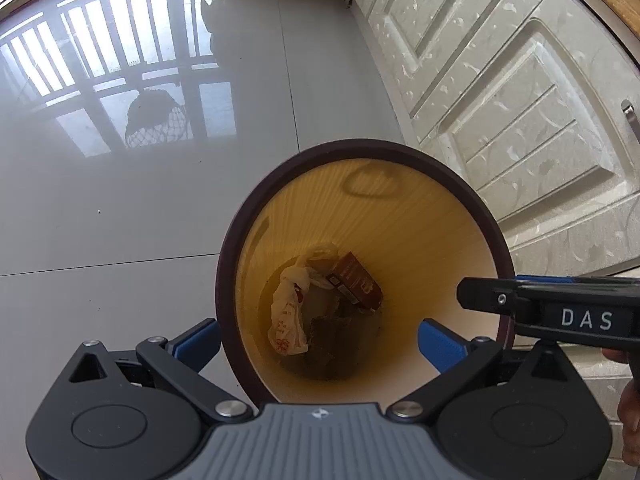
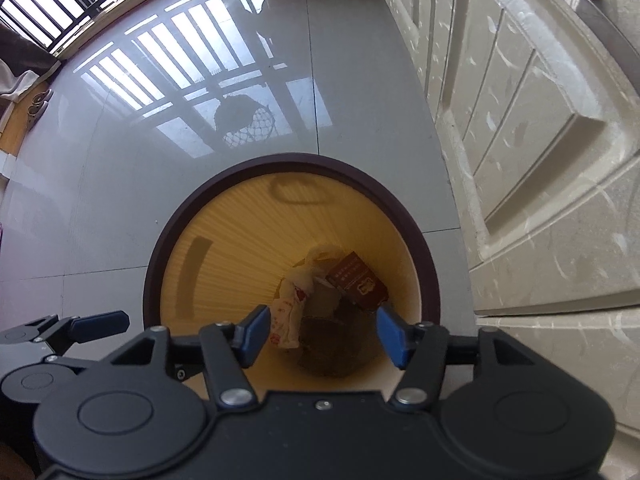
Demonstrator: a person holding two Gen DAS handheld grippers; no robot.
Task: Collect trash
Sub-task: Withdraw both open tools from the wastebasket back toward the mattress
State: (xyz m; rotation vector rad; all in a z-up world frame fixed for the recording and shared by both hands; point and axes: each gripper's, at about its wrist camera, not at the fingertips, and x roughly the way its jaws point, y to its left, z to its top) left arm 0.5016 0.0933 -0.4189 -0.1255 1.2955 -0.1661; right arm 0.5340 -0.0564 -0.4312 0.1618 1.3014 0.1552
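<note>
A round bin with a dark brown rim (image 1: 360, 146) (image 2: 288, 158) and a yellow inside stands on the floor beneath both grippers. At its bottom lie a crumpled white plastic bag with red print (image 1: 286, 316) (image 2: 288, 312), a brown carton (image 1: 354, 280) (image 2: 356, 280) and some dark scraps. My left gripper (image 1: 320, 344) hangs over the bin's near side, open wide with nothing between its blue pads. My right gripper (image 2: 325, 334) is also over the bin mouth, open and holding nothing. Each gripper shows at the edge of the other's view.
White panelled cabinet doors (image 1: 500, 100) (image 2: 540, 160) with a metal handle (image 2: 600, 12) run close along the bin's right side. Glossy grey floor tiles (image 1: 120, 200) stretch left and ahead, mirroring a barred window. A few items sit at the far wall.
</note>
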